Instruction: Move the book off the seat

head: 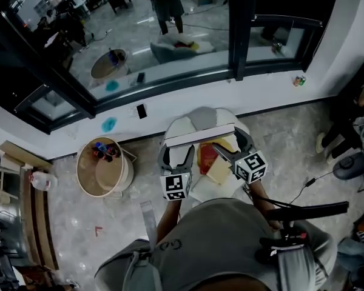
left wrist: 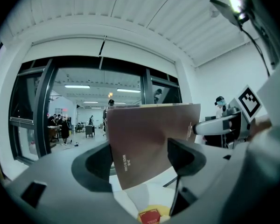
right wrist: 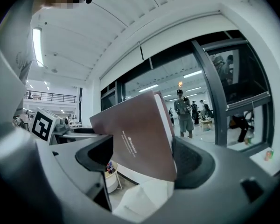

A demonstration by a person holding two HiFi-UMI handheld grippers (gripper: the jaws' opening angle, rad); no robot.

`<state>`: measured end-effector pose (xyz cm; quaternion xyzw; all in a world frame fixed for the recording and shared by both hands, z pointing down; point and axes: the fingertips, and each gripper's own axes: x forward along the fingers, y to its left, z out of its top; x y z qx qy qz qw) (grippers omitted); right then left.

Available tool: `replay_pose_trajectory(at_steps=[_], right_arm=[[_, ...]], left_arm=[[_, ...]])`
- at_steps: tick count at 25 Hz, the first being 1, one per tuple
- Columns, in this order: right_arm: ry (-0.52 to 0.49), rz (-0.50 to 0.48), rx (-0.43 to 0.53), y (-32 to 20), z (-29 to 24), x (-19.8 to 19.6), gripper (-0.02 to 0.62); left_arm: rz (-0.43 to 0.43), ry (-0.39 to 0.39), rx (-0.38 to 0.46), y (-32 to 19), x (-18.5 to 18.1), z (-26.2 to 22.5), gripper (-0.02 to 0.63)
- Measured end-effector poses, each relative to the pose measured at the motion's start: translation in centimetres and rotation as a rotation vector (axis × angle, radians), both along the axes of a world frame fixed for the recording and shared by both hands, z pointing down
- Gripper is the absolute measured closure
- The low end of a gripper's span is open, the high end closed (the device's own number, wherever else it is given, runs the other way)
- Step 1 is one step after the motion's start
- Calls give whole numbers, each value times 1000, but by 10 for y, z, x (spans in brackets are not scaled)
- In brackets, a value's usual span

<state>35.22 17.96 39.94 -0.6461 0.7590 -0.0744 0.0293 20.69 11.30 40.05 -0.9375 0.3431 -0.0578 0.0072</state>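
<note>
1. Our left gripper has its jaws fairly wide, closed on the lower part of the book, whose brown cover faces that camera.
2. Our right gripper clamps the same book from the other side, with the page edge against its right jaw.
3. In the head view the book shows edge-on, its long axis running left to right between the left gripper and the right gripper.
4. It hangs above the seat and appears clear of it; a red packet and a yellow pad lie on the cushion below.
5. We judge that the next move is sideways. The round table stands to the left, nearer our left hand.
</note>
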Motion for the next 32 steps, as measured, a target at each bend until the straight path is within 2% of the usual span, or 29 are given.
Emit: replay_pose_trajectory(at_steps=[7,12,17,24,27,32], right_arm=[[-17,21,-18,12,8,12,186],[-40,-42,-44,11,16,9,186],[-80,-208,-67,-11,30,-25,186],[-126,-463,-88,-43,63,-82,186],[-114,-540,-95,-47,63,-107,186],[-22,-608,-85,-58,52,-142,186]], left_arm=[[-15,0,-6,9,13,1,236],[-69,-41,-30,15,7,6,236],[-220,-132,-64,13,-33,11,236],[-477,-200,-119,21,-94,33,236],[-556,-186,-131,30,-119,34,236],[-632,-99,-126,31,-155,36,236]])
